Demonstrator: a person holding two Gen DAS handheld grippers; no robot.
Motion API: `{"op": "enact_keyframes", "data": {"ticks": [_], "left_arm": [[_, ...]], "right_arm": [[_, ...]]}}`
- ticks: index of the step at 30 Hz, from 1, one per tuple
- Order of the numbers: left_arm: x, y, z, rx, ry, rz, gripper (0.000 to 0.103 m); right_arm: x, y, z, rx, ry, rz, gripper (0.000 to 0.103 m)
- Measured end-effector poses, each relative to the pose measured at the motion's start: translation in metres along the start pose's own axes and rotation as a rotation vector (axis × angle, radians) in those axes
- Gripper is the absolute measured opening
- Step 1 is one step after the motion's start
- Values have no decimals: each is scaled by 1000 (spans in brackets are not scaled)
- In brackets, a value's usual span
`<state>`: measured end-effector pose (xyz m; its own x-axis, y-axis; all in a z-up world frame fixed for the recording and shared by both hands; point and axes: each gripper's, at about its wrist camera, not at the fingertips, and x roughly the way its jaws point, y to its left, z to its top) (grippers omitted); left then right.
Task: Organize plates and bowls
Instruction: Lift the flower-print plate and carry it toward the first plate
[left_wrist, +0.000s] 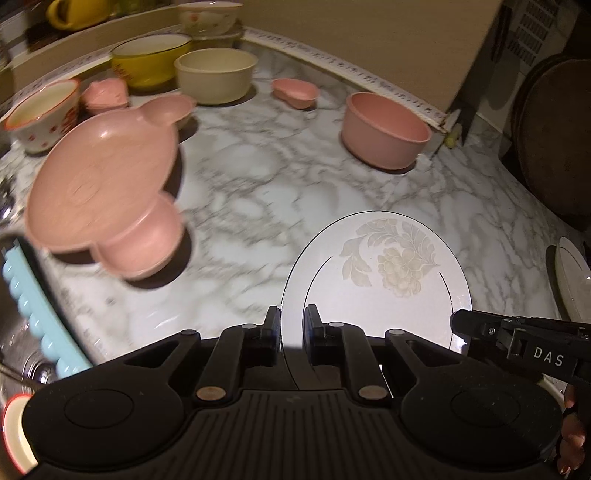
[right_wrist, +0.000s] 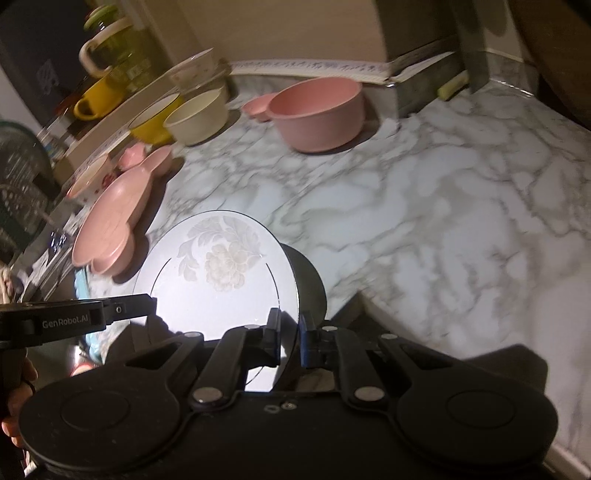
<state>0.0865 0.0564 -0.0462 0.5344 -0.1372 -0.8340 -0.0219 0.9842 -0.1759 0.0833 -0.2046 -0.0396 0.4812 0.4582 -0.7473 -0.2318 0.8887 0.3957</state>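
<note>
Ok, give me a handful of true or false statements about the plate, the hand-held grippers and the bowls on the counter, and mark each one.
1. Both hand-held grippers, the left hand-held gripper and the right hand-held gripper, clamp the rim of the flowered white plate. True.
2. The plate lies flat on the marble counter. False: it is held tilted above the counter.
3. The pink round bowl sits upright and looks empty. True.
4. The cream bowl is stacked inside the yellow bowl. False: they stand side by side.
5. The pink bear-shaped dish is held by a gripper. False: neither gripper touches it.
</note>
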Motion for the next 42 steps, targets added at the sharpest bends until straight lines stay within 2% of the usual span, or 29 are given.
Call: {"op": "enact_keyframes", "data": {"ticks": [9,18,27,42], "left_arm": [[14,-59,33,90,-18,-41,13],[29,-130,50,189,-19,-116,13],[43,-202,55,289,-6,-189,13],[55,-294,51,433,3,-279,13]], "right_arm": [[-22,-47,19,78,-56,-38,8],[-57,-106,26,162,-123,-103,8],[-88,-157,15,244,-179,-184,8],[-134,-219,-2,363,-238,-286,8]]}}
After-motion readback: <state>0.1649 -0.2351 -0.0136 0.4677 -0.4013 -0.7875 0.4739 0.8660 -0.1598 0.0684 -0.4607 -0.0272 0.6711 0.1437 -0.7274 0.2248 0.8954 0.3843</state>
